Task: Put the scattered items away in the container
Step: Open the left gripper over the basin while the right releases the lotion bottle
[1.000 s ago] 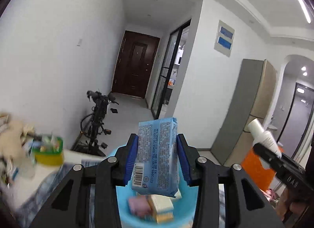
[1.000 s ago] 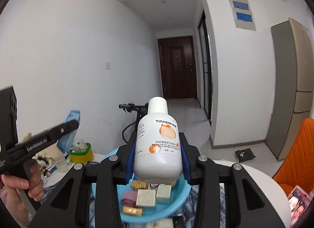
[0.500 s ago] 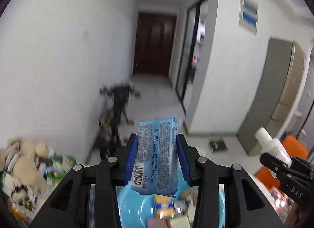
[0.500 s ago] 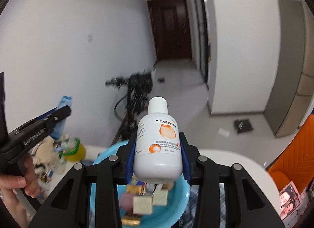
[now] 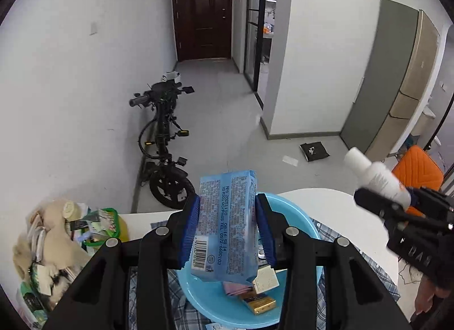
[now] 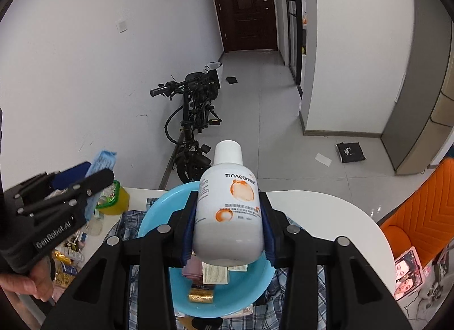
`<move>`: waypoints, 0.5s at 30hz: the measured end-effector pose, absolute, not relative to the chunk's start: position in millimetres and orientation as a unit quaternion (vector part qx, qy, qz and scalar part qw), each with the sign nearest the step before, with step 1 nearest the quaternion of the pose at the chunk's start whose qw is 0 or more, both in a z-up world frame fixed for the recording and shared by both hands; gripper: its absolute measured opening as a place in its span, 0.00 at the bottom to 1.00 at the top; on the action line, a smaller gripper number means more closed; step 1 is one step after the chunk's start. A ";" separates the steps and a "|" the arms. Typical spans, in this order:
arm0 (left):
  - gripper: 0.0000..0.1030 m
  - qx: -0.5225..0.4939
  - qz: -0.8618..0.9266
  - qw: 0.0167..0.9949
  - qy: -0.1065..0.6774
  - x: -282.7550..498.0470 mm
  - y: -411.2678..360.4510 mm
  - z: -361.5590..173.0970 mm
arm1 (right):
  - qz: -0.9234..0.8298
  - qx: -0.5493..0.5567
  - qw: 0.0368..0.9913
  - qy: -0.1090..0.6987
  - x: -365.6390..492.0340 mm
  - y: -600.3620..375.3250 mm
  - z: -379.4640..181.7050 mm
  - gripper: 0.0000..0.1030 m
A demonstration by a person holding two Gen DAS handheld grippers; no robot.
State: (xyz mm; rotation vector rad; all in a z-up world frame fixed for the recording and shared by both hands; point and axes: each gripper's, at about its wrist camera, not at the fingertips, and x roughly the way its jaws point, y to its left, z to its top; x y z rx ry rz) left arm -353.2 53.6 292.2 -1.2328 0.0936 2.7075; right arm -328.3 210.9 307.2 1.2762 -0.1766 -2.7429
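While the left gripper [image 5: 227, 227] clamps a blue packet [image 5: 227, 225] above the blue basin [image 5: 295, 213], its own frame hides the basin's near rim. The right gripper [image 6: 228, 226] grips a white bottle [image 6: 229, 216] over the same basin [image 6: 159, 210], covering most of the small boxes [image 6: 214, 273] inside; their labels are unreadable.

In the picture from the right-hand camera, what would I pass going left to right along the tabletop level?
Black left gripper → yellow tub with green rim → white bottle with orange print above light blue plastic basin → orange quilted chair.
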 end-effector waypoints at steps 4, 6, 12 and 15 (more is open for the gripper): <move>0.41 -0.446 0.891 0.080 0.029 -371.9 54.3 250.7 | -0.892 0.444 0.060 -0.061 -355.2 216.4 278.0 0.37; 0.41 -0.464 0.881 0.087 0.027 -379.7 56.1 220.4 | -0.883 0.461 0.065 -0.065 -363.4 219.4 255.5 0.37; 0.41 -0.528 0.843 0.094 0.025 -398.2 60.6 123.2 | -0.854 0.512 0.064 -0.062 -379.3 223.6 183.0 0.37; 0.41 -0.549 0.831 0.091 0.022 -402.2 60.8 88.1 | -0.838 0.539 0.065 -0.054 -383.7 220.4 147.4 0.37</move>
